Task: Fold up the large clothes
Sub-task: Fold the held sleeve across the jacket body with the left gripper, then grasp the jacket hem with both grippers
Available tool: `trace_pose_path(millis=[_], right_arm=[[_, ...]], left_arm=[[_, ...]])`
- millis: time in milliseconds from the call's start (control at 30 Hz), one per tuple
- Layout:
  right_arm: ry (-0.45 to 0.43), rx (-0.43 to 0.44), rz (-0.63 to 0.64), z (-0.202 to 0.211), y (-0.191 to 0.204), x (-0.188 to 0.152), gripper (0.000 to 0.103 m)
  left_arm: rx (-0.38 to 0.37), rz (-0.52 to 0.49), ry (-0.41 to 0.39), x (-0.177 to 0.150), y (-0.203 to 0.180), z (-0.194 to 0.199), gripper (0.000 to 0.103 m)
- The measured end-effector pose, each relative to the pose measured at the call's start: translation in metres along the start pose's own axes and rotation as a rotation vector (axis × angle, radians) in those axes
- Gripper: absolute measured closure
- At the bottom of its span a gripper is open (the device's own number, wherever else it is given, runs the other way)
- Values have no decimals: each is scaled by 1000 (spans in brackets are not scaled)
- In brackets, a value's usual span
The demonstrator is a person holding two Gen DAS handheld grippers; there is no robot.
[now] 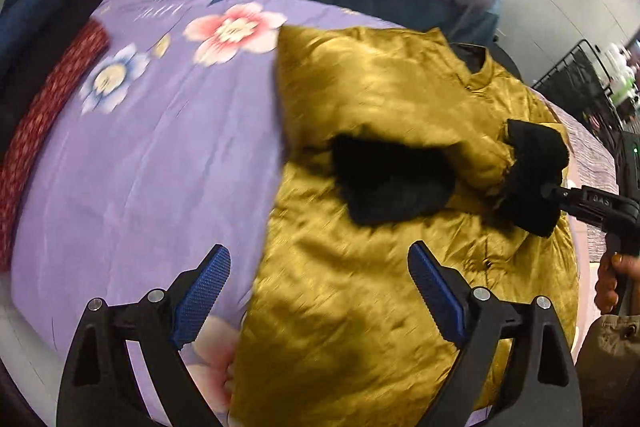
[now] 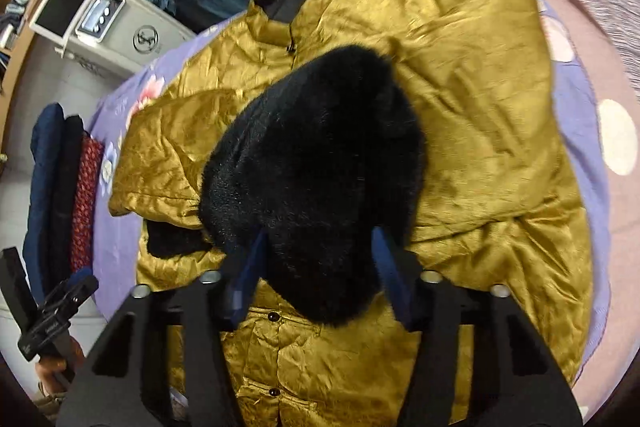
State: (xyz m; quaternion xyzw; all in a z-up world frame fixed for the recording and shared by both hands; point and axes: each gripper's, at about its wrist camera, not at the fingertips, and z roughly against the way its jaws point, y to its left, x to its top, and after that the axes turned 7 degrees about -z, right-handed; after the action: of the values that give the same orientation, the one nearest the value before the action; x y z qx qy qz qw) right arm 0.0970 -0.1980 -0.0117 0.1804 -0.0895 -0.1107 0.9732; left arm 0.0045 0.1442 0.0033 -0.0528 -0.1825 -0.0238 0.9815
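Bed (image 1: 132,131) w/ purple flowered sheet; gold jacket (image 1: 360,307) lies flat on it, front up, both sleeves folded in over chest. Step looks like sleeve fold-in. Right gripper (image 2: 316,259) clamped on black fur cuff (image 2: 316,155) of one sleeve; other cuff (image 1: 392,183) lies flat. Left gripper (image 1: 320,291) wide, empty, above jacket's near edge. Next, prob: set cuff down, let go, then fold body.
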Motion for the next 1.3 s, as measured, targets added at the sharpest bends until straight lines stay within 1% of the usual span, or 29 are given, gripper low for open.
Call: trace_pose_path(millis=[33, 67, 100, 133, 167, 267, 300, 333, 400, 500, 567, 600, 633, 700, 800, 867, 900, 933, 1000, 1100, 1167, 1233, 1300], right_arm=[[-22, -33, 28, 3, 4, 1, 82], [-90, -67, 88, 15, 15, 5, 84], [-141, -81, 133, 24, 21, 6, 88], [-201, -106, 188, 37, 31, 8, 89], [-277, -162, 271, 53, 44, 10, 90], [-391, -304, 412, 69, 62, 14, 91], [-397, -339, 429, 68, 62, 17, 91], [-383, -351, 427, 65, 59, 20, 91], [-303, -340, 374, 48, 42, 24, 91], [-136, -349, 238, 10, 3, 23, 91], [-55, -350, 127, -9, -24, 16, 91], [-26, -335, 58, -14, -37, 12, 91], [-17, -300, -9, -14, -49, 7, 91], [-36, -234, -93, -5, -62, 1, 91], [-90, -192, -129, 18, -69, -5, 90], [-117, -164, -135, 34, -72, -11, 77], [-125, -168, -138, 40, -74, -14, 51], [-138, -174, -142, 47, -75, -16, 35], [-173, -174, -139, 62, -83, -28, 35], [-157, -180, -140, 66, -98, -48, 35], [-133, -164, -166, 67, -118, -58, 35], [-99, -124, -205, 67, -144, -79, 35], [-76, -116, -227, 71, -165, -97, 35]], left_arm=[[7, 18, 3, -6, 4, 1, 15], [10, 30, 4, -9, 6, 2, 15], [14, 47, 0, -13, 8, 2, 14], [19, 62, -4, -16, 10, 2, 15], [20, 71, -3, -19, 10, 2, 15], [7, 92, 17, -23, 10, -6, 15], [3, 90, 20, -24, 9, -8, 15], [-1, 83, 21, -24, 7, -9, 15], [-6, 57, 17, -21, 0, -10, 14], [4, 14, 25, -18, -9, -14, 15], [15, -6, 35, -17, -12, -17, 14], [18, -11, 40, -17, -13, -18, 14], [19, -13, 45, -18, -14, -19, 15], [19, -15, 51, -19, -14, -20, 14], [27, -22, 63, -22, -13, -22, 14], [34, -25, 69, -23, -12, -23, 15], [36, -27, 69, -23, -12, -22, 14], [38, -30, 70, -23, -11, -22, 14], [38, -45, 72, -23, -8, -21, 14], [5, -48, 74, -25, 3, -20, 14], [-58, -1, 84, -28, 19, -20, 14], [-93, 44, 101, -34, 37, -23, 14], [-85, 61, 113, -41, 50, -23, 15]])
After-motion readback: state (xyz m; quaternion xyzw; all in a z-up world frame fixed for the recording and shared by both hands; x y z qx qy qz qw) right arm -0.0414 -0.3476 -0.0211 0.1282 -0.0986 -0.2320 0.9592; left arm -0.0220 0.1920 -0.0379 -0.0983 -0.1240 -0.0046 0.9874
